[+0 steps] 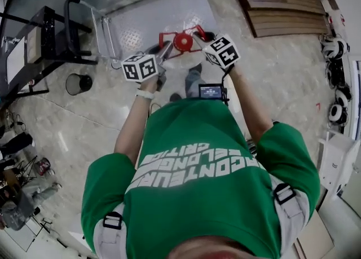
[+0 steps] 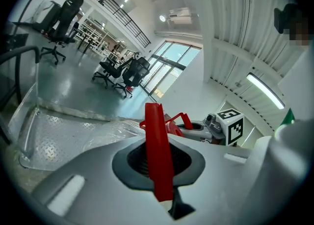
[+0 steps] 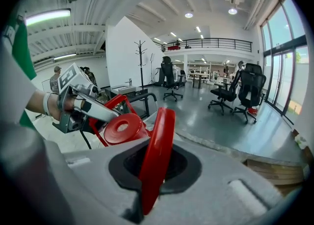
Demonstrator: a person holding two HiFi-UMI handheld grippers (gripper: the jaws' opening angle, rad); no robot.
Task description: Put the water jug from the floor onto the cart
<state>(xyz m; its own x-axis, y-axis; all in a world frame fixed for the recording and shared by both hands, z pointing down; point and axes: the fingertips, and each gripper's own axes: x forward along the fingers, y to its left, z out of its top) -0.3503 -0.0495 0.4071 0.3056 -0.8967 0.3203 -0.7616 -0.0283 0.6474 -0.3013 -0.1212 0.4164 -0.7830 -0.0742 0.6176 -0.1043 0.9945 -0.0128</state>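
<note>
Jug handles [image 2: 158,145] clamped, left gripper [image 1: 163,52], right gripper [image 1: 198,36]

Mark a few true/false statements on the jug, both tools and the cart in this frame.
1. The left tool and the right tool are both shut on the red handle of the water jug. True.
2. The jug's cap is blue. False: the cap is red.
3. The cart lies just beyond the jug, with its metal deck bare. True.
4. A black bin stands on the cart's deck. False: the black bin stands on the floor, off to the cart's side.
</note>
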